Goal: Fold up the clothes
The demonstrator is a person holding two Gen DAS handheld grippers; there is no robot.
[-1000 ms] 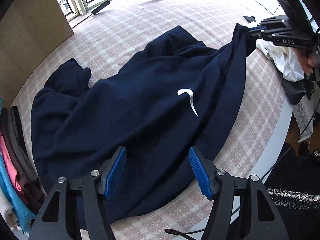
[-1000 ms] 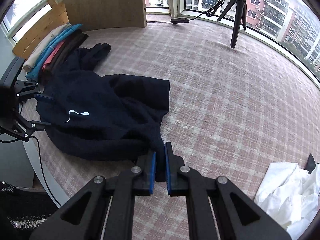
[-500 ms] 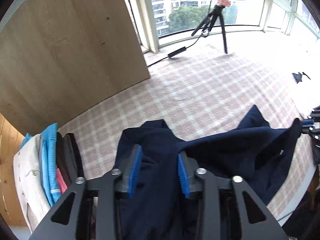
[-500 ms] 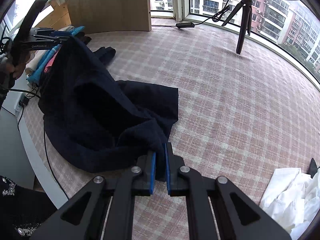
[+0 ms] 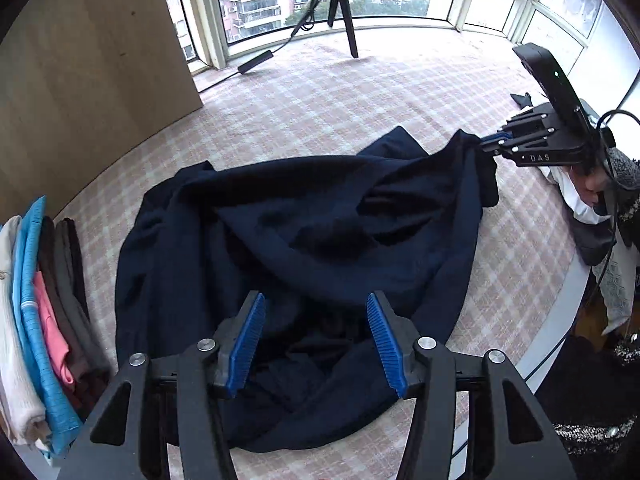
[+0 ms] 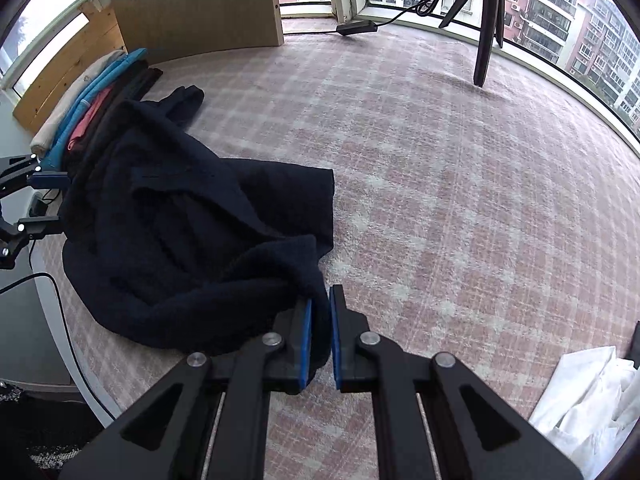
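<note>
Navy garment (image 5: 320, 232) bunched, shape unreadable; right gripper (image 6: 320, 332) jaws clamp its edge, left gripper (image 5: 316, 344) jaws apart, closing

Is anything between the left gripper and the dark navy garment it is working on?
Nothing visible does. The left gripper hangs directly over the navy garment, fingers apart with only its cloth below them; its jaws have just been closing. The folded stack lies off to the side.

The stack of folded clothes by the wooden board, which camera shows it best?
The left wrist view: the stack of folded clothes lies close, with its white, blue, pink and dark layers easy to tell apart. The right wrist view shows the same stack farther off and smaller, partly hidden behind the navy garment.
</note>
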